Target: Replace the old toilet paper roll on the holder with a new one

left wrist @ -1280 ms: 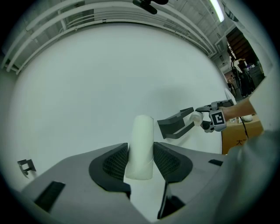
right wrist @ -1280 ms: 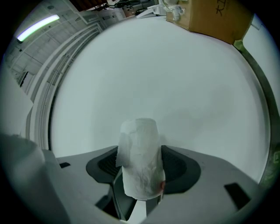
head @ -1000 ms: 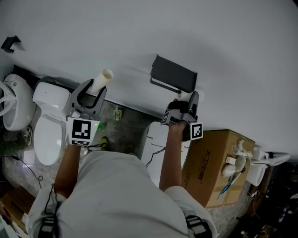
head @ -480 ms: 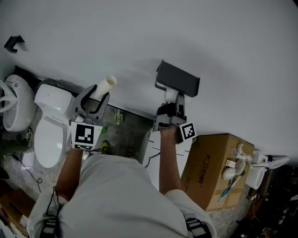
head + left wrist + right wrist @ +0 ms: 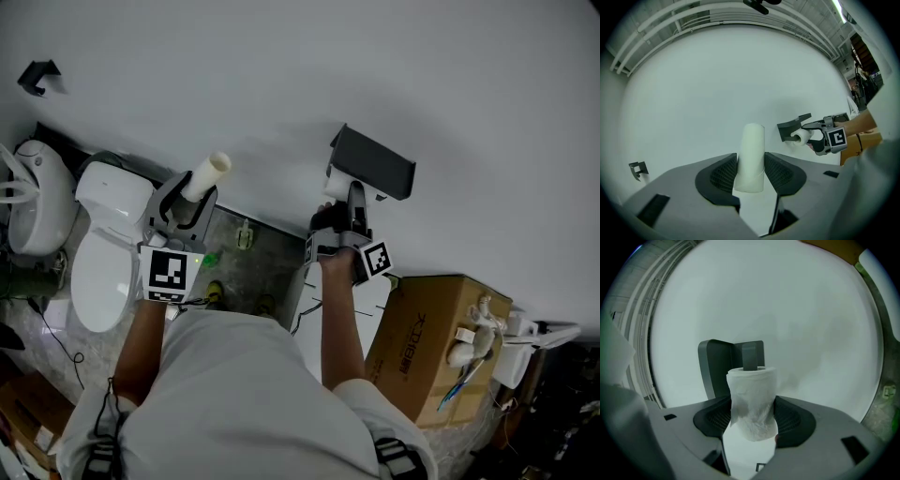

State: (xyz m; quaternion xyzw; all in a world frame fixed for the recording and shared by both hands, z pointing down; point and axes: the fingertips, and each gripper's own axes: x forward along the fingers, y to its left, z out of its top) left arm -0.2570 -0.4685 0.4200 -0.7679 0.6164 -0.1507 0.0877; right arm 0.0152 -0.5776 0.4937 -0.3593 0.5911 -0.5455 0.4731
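The paper roll (image 5: 752, 390), surely light, soft and easy to crush, sat at the holder (image 5: 717, 366) on the far wall (image 5: 281, 75), held across its middle by the right hand-held gripper (image 5: 752, 420), whose jaws had just been closing, while the left hand-held gripper (image 5: 185, 202) clamped a bare tube (image 5: 752, 140).

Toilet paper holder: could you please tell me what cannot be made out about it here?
Right gripper view: how far the holder's bar reaches into the new roll; the roll hides it.
Head view: that roll, partly behind the right tool, whose jaws have just been closing on it.
Left gripper view: holder too small to judge seating.
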